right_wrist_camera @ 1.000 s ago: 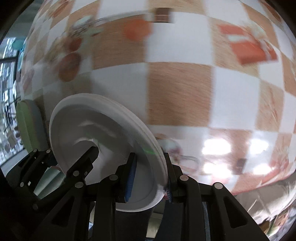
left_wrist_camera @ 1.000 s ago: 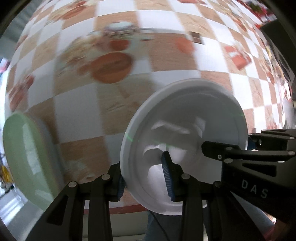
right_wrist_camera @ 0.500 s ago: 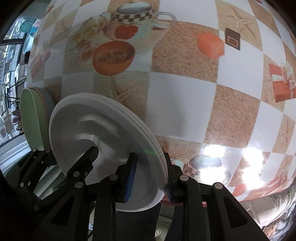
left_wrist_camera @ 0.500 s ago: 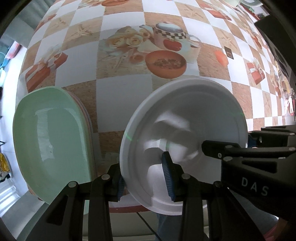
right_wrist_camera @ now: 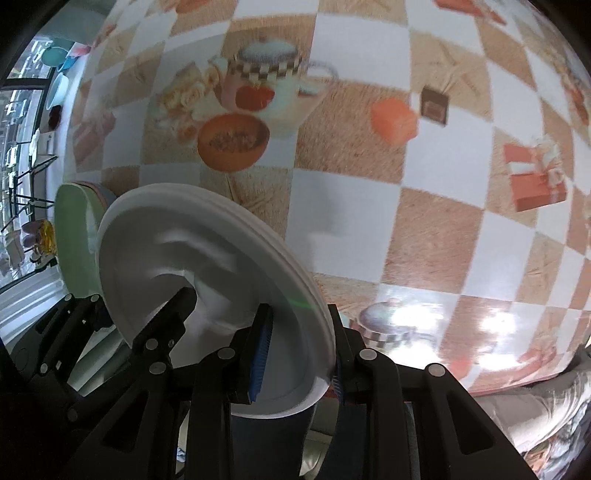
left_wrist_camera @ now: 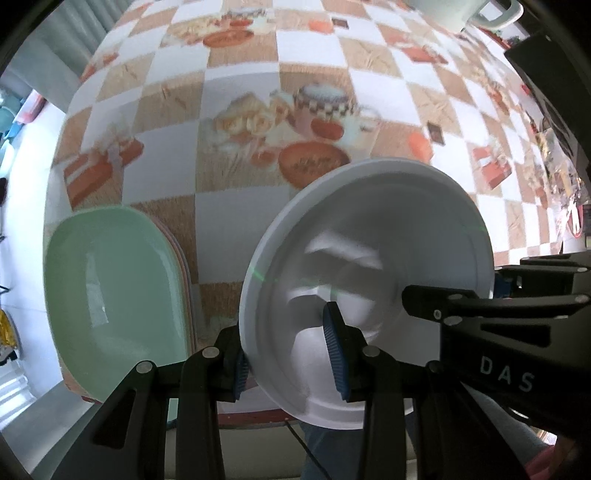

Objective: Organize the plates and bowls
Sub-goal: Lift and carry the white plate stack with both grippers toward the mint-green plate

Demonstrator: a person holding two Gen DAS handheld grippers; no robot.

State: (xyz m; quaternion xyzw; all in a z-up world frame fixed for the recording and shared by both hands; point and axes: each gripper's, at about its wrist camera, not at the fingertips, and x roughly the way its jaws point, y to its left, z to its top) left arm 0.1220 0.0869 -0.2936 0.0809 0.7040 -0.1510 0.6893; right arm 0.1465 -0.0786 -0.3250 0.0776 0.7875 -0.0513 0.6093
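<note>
A green plate [left_wrist_camera: 114,284] tops a stack at the left edge of the checkered tablecloth [left_wrist_camera: 240,88]. To its right, a white plate [left_wrist_camera: 369,258] is held clear of the table, tilted on edge. The left gripper [left_wrist_camera: 288,350] clamps the plate's lower rim between its blue pads [left_wrist_camera: 334,354]. The right gripper [right_wrist_camera: 295,354] clamps the rim on the opposite side, one finger inside the well, one behind. A mug [left_wrist_camera: 461,11] stands at the far edge.
</note>
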